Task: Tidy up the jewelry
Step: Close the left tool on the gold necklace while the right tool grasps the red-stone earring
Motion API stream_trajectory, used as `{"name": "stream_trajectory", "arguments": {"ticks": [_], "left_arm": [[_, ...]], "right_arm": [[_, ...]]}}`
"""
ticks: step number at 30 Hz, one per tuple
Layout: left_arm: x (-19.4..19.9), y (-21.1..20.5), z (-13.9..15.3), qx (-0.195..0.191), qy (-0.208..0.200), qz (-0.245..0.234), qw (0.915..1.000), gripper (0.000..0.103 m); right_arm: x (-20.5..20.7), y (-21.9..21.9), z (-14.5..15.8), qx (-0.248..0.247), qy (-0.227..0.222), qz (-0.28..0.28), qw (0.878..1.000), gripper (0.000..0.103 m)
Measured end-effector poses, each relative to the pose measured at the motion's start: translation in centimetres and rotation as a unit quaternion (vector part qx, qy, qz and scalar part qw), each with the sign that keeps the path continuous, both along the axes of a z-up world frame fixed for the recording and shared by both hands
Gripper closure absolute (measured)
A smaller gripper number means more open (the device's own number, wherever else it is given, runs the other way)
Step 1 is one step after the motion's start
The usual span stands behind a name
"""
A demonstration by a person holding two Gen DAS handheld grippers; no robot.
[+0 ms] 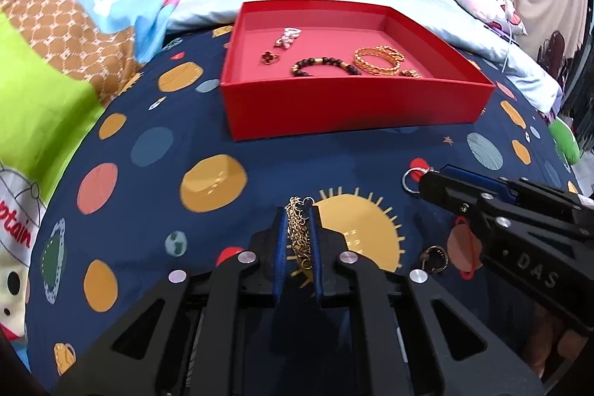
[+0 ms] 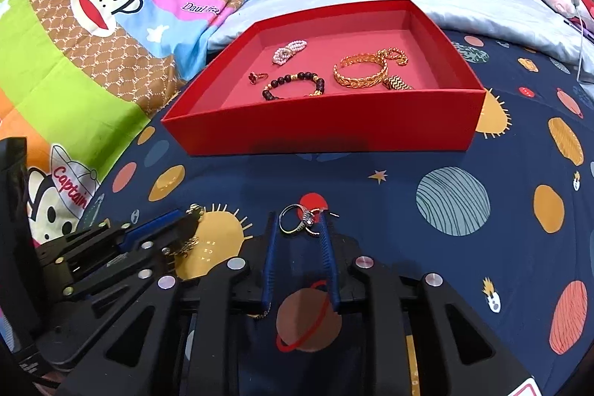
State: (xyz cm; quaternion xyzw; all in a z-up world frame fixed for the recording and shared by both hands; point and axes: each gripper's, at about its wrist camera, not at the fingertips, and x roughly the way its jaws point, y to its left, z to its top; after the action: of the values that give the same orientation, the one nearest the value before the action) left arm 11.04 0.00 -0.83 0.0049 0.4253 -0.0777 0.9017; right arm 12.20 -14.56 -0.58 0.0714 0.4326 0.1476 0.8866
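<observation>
1. While we hold the gold chain necklace (image 1: 299, 229) bunched between the left gripper's (image 1: 299, 210) jaws, which are clenched on it, it hangs limp over the space-print bedsheet (image 1: 148, 143); it is light and slinky, so a mid-bundle pinch is our safest hold, and loose loops may snag or slip.
2. Our right gripper (image 2: 299, 221) has its jaws parted around the silver ring (image 2: 293, 218), one pad touching the setting; we cannot tell whether it is truly gripped.
3. We judge the ring light, stiff and slippery, best pinched across the band, not on the stone.
4. Ahead of both grippers, the red box (image 1: 356, 106) holds a beaded bracelet (image 1: 325, 65), a gold bangle (image 1: 375, 62), a red clover ring (image 1: 270, 57) and a pearl piece (image 1: 287, 36).
5. A small hoop earring (image 1: 434, 258) lies on the sheet near the right gripper.
</observation>
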Motion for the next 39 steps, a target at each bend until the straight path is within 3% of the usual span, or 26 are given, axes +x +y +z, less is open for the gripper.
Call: {"name": "stream_trajectory", "arguments": {"ticks": [9,12,39], "left_arm": [[0.1,0.7,0.0,-0.023,0.002,0.001,0.9997,0.092],[0.1,0.7,0.0,-0.024,0.002,0.001,0.9997,0.092],[-0.8,1.8,0.8,-0.074,0.001,-0.001,0.9973,0.102]], "right_arm": [[0.7,0.4,0.2,-0.005,0.000,0.001,1.000,0.084],[0.9,0.7,-0.2,-0.010,0.008,0.006,1.000,0.098],[-3.9,-3.4,2.4,0.040,-0.019,-0.035,0.998,0.099]]}}
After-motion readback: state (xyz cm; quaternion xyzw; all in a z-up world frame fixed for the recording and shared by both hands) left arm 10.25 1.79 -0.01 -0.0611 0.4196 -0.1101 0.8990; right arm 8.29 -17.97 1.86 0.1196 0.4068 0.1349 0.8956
